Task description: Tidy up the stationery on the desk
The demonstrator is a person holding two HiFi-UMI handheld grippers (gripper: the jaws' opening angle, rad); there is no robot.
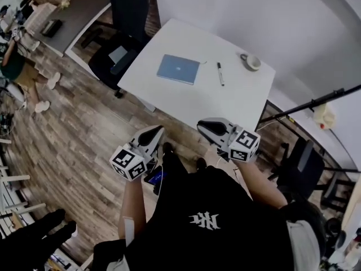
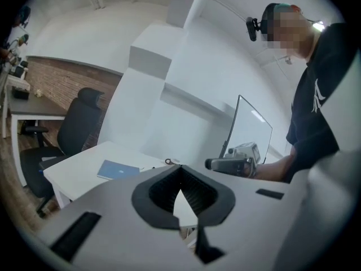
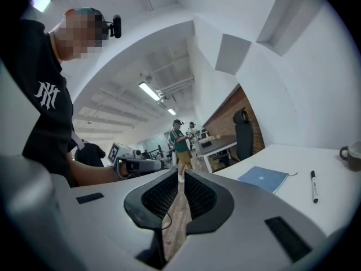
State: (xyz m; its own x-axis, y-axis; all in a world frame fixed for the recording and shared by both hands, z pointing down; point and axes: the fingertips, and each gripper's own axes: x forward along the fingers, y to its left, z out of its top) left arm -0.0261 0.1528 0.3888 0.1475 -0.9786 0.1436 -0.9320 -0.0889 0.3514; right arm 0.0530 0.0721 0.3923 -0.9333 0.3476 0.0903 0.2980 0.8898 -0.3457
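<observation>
A white desk (image 1: 169, 97) stands ahead of me. On it lie a blue notebook (image 1: 178, 69) (image 2: 117, 170) (image 3: 263, 178), a black marker (image 1: 220, 74) (image 3: 313, 186) and, at the far right corner, a small mug (image 1: 250, 62) (image 3: 352, 154). My left gripper (image 1: 156, 130) (image 2: 180, 171) hangs short of the desk's near edge, over the wooden floor, shut with nothing in it. At the same height, my right gripper (image 1: 201, 126) (image 3: 181, 174) is just short of that edge, also shut and holding nothing. Neither touches any desk item.
A black office chair (image 1: 121, 44) stands at the desk's left side, and another chair (image 1: 302, 162) is to my right. A black stand pole (image 1: 310, 103) slants past the desk's right corner. A grey desk (image 1: 62, 21) sits far left. People (image 3: 179, 143) stand in the background.
</observation>
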